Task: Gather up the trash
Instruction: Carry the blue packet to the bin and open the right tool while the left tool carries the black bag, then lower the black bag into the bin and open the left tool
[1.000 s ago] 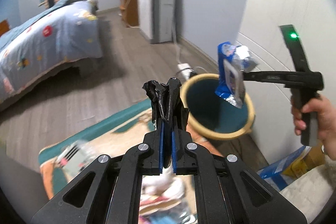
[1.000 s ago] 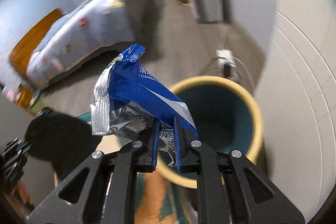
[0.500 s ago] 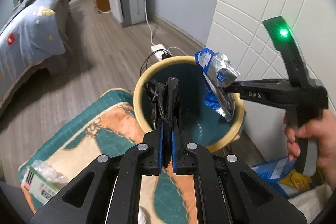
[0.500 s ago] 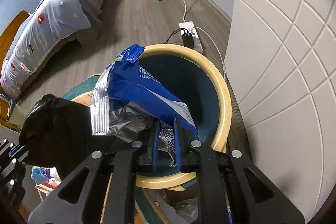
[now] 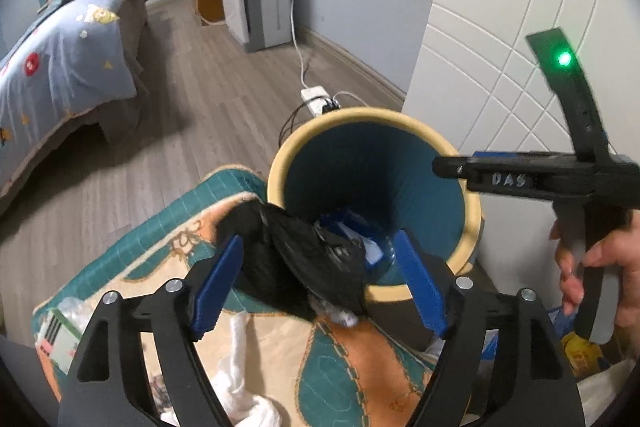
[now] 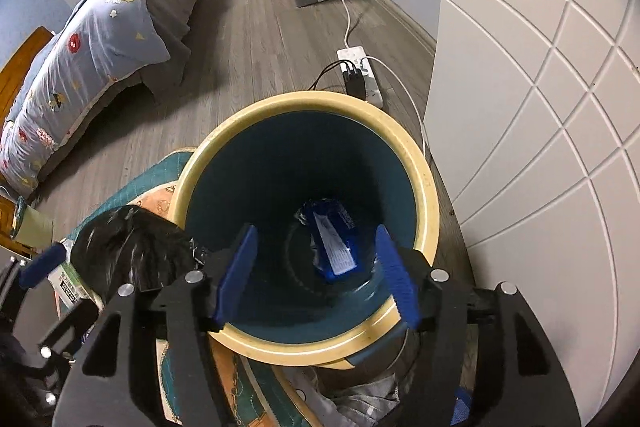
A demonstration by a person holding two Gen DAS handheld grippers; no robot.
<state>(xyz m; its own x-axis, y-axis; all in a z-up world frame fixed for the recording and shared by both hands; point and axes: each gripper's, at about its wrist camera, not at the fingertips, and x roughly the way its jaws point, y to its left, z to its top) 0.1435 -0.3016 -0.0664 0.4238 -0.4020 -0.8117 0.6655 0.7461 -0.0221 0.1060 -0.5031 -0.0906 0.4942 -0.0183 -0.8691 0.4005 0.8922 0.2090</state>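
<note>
Blue pads on my left claw (image 5: 320,283) stand wide apart, and so do the ones on my right claw (image 6: 316,267). Neither claw is gripping anything. A crumpled black plastic bag (image 5: 304,263) sits between the fingers of my left claw, blurry, right at the near edge of the trash bin (image 5: 472,207). I cannot tell if the bag is touching the fingers or the bin's rim. From the right wrist view the same black bag (image 6: 132,251) shows just left of the bin, outside its rim. The bin (image 6: 424,179) has a pale yellow rim and a dark teal inside, and it stands on the wood floor (image 6: 256,59) next to a white wall panel (image 6: 532,131). Down at the bottom of the bin lies a blue wrapper (image 6: 332,243) with a white label. My right claw hangs right over the bin's mouth. In the left wrist view I see my right hand (image 5: 596,263) holding the right tool's handle, with a green light (image 5: 564,59) glowing on it. A teal and orange rug (image 5: 188,231) lies by the bin. A white power strip (image 6: 360,75) sits on the floor behind the bin, and a bed (image 6: 96,47) with a blue cover is farther off.
</note>
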